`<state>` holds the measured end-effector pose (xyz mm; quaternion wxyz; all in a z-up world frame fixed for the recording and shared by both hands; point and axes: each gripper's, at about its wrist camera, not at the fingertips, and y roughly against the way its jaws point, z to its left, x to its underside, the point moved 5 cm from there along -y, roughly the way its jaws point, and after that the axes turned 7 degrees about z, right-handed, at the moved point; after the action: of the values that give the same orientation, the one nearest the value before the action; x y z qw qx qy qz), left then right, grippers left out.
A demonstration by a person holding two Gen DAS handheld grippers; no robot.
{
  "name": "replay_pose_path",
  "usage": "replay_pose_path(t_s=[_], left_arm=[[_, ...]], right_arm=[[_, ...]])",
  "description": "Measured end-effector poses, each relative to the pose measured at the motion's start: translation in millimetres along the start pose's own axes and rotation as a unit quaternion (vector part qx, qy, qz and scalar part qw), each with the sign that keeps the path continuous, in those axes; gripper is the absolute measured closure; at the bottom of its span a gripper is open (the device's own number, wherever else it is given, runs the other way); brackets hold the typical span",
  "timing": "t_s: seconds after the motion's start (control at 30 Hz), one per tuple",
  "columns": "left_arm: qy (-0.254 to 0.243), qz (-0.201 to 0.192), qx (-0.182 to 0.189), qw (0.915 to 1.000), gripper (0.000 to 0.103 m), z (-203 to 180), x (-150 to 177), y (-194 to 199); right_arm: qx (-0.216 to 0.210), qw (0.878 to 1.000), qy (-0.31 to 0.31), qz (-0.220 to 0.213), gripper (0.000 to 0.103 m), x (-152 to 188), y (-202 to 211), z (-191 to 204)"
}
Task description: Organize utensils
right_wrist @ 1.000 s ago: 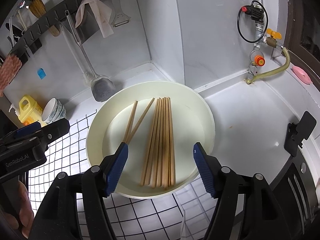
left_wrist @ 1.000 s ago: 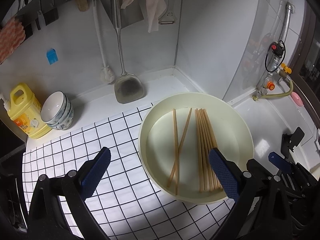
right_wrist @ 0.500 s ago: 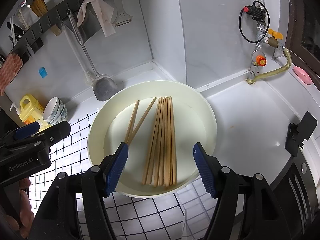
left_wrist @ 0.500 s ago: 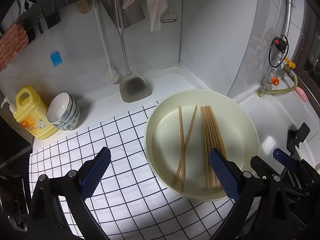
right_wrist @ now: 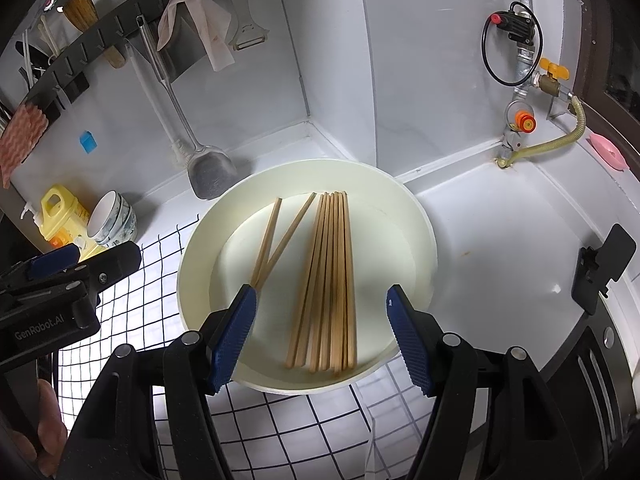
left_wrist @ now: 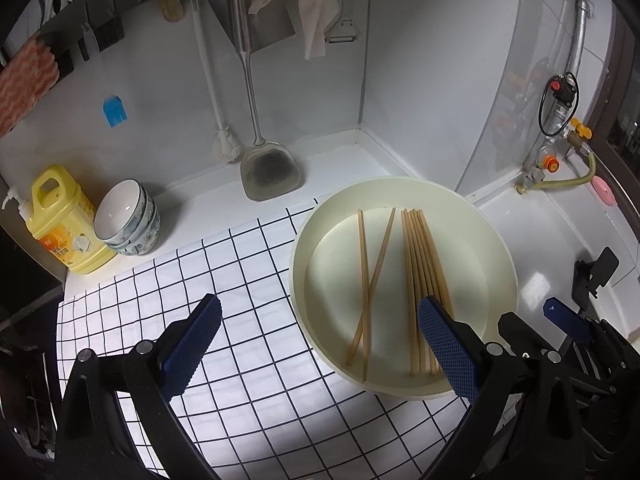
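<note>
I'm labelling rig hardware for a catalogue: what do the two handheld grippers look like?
Both the left gripper and the right gripper have black plastic linkage arms with silver pivot screws and two blue pads with a fine diamond-grid texture. The left one's black body carries white "GenRobot.AI" lettering. No cables show.

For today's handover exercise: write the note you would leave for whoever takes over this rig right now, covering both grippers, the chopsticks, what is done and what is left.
Left gripper: open, empty, hovering over the grid mat at the basin's edge.
Right gripper: open, empty, hovering above the bundle.
Chopsticks: all in the cream basin. A tidy bundle lies on the right; a crossed pair lies to its left, apart from it.
Done: nothing lifted out yet.
Left: probably gather the pair with the bundle, then take all to their storage place, which I cannot identify.
</note>
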<state>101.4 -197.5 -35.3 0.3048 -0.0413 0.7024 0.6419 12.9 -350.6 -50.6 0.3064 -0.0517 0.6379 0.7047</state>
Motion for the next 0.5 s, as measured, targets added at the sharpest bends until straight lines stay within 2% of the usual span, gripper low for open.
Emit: replay_pose_path(t_s=[0.5], left_arm=[[0.004, 0.001, 0.006, 1.0, 0.006, -0.6, 0.8, -0.2]], right_arm=[[-0.005, 1.0, 0.008, 0.005, 0.038, -1.7, -4.2, 0.7]])
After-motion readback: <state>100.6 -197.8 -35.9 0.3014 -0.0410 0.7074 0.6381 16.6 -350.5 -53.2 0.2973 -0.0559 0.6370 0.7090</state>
